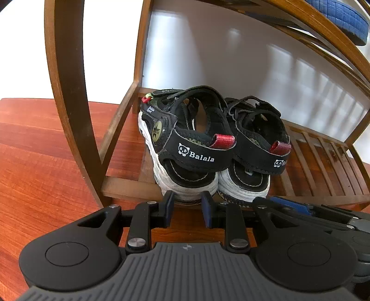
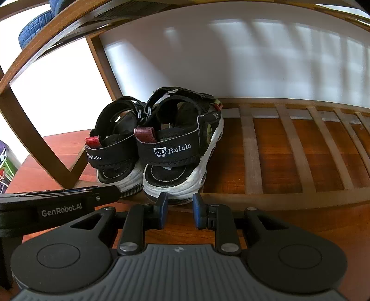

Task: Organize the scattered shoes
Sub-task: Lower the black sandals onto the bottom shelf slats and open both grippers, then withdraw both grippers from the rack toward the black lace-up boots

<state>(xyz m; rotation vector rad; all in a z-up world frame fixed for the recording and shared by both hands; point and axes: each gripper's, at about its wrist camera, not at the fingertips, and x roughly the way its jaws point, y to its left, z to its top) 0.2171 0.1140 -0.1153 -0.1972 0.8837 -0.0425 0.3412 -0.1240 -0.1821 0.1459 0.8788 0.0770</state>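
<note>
Two black child sandals with white soles and "Balala" heel straps stand side by side, heels toward me, on the bottom slatted shelf of a wooden shoe rack [image 1: 129, 189]. In the left wrist view the left sandal [image 1: 185, 143] is right in front of my left gripper [image 1: 187, 205], which is open and empty just behind its heel. The right sandal [image 1: 256, 148] stands beside it. In the right wrist view my right gripper [image 2: 178, 206] is open and empty just behind the right sandal [image 2: 178, 148]; the left sandal [image 2: 115, 148] is to its left.
The rack's curved side frame [image 1: 69, 92] rises at the left. A blue shoe [image 1: 342, 16] sits on the shelf above. The bottom shelf slats [image 2: 289, 148] stretch to the right of the sandals. Reddish wood floor [image 1: 34, 162] lies outside the rack. The left gripper's body [image 2: 57, 203] shows in the right view.
</note>
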